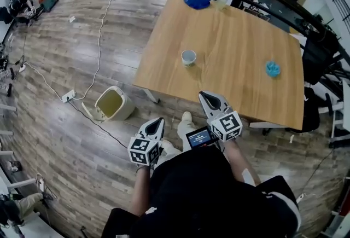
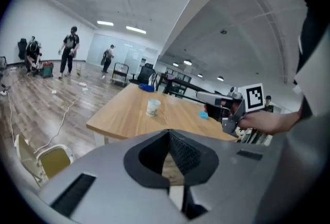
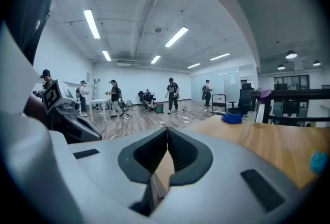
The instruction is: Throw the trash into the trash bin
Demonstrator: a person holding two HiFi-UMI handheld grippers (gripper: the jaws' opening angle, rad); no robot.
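Your left tongs (image 1: 159, 120) and right tongs (image 1: 203, 93) are closed and empty, nothing taken yet; the paper cup (image 1: 188, 57) stands ahead on the table (image 1: 235, 34), the trash bin (image 1: 113, 103) left on the floor (image 1: 82, 144).

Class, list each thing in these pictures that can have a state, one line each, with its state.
left gripper: shut, empty.
right gripper: shut, empty.
trash bin: upright, lid open.
paper cup: upright.
small blue wad: crumpled, lying loose.
dark blue bundle: crumpled, lying loose.
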